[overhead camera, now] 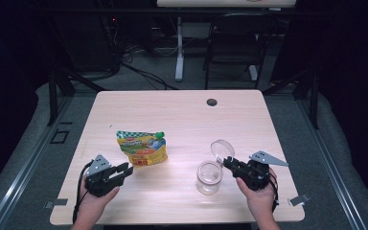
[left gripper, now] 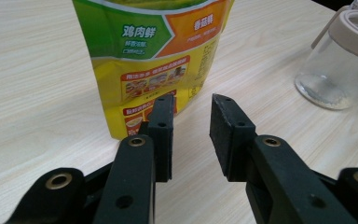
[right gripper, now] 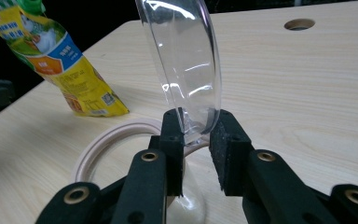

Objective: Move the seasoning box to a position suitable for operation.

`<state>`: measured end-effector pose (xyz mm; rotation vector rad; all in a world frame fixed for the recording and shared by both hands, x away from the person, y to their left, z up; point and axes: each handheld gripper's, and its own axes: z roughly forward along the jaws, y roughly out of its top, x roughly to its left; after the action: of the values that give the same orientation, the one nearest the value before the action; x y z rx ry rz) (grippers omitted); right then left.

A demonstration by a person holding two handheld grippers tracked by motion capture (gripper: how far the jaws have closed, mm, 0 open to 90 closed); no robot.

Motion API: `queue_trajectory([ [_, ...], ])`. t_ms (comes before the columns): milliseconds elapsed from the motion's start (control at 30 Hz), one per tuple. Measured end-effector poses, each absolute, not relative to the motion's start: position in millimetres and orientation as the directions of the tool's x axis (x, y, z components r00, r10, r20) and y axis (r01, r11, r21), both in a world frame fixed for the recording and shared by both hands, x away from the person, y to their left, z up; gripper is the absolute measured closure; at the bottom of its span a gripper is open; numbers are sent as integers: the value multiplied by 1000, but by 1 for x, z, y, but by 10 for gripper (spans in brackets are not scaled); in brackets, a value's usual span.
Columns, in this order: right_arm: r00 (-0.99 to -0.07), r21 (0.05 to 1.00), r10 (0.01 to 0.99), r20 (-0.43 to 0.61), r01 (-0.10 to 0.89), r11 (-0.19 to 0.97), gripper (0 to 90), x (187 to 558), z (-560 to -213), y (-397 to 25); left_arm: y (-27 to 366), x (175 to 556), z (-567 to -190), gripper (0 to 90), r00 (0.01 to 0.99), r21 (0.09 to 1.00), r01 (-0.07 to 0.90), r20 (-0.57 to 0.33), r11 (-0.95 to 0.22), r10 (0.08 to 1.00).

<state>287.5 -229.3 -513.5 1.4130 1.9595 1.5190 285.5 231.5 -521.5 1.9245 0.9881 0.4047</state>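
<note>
High view is showing one wooden table (overhead camera: 182, 115) with three loose things on it: one yellow and green pouch (overhead camera: 141, 148), one clear glass jar (overhead camera: 209, 177) and one clear round lid (overhead camera: 222, 149). Two grippers are coming in from the near edge, each in one hand.

The pouch is lying flat near the middle of the table, a little to the left, with its green cap pointing to the far right. The left gripper (overhead camera: 126, 168) is resting just beside the near end of the pouch. Left gripper view is showing its two jaws standing apart with an empty gap between them — the printed bottom edge of the pouch (left gripper: 156, 60) is lying just in front of the tips, and the jaws are not holding anything.

The jar is standing upright on the right part of the table, with its pale rim ring open to the top. The right gripper (overhead camera: 228, 163) is pinching the lid by its lower edge — in the right gripper view the lid (right gripper: 186, 65) is standing nearly upright between the two pads, just above the jar's rim (right gripper: 107, 142).
</note>
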Motion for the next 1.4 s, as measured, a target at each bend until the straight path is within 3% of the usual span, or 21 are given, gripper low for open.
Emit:
queue_trajectory([
  [233, -480, 844, 797, 367, 533, -68, 755, 297, -514, -230, 237, 287, -522, 682, 605, 842, 478, -111, -249, 788],
  [733, -492, 876, 813, 310, 480, -44, 639, 284, -514, -229, 248, 293, -522, 599, 578, 853, 469, -101, -228, 810],
  [1400, -484, 883, 830, 278, 469, -22, 586, 269, -515, -240, 249, 319, -517, 481, 613, 856, 468, -135, -219, 779],
])
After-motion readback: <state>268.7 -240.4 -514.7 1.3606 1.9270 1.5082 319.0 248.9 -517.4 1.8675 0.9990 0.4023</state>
